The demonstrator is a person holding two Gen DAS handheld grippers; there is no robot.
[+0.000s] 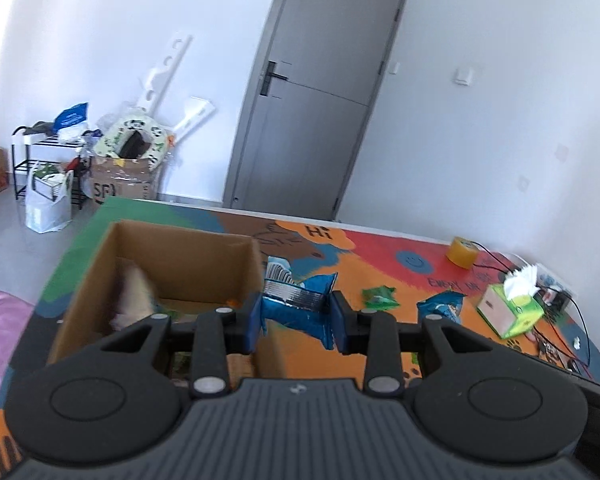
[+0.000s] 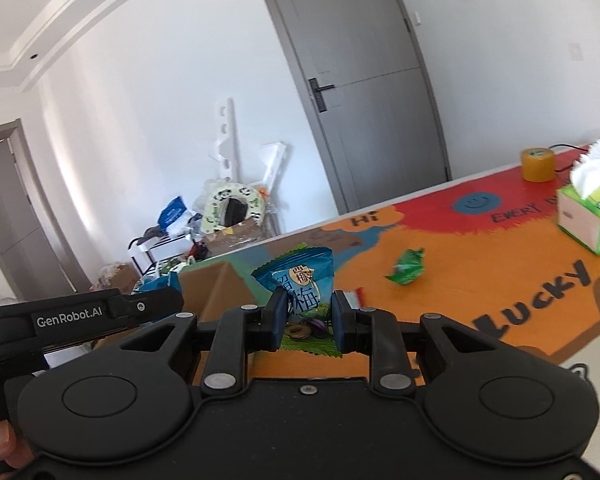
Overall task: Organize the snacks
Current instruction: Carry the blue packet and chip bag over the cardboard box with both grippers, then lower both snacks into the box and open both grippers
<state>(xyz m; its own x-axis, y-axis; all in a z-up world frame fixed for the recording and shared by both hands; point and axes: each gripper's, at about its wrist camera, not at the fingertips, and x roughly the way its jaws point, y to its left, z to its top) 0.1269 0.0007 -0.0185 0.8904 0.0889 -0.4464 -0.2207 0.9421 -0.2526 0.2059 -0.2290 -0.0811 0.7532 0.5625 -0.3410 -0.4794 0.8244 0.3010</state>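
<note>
While we hold both tools above the colourful worktop, our left hand-held gripper pinches a blue and silver snack packet just beside the open cardboard box. Our right hand-held gripper pinches a blue plum snack bag, upright between its fingers. A green wrapper lies on the worktop, near a tissue box and a yellow tape roll.

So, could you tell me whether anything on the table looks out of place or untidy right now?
Yes: a crumpled green wrapper lies loose on the colourful table mat, and a blue packet sits near it, both outside the cardboard box. Each gripper holds a blue snack packet.
</note>
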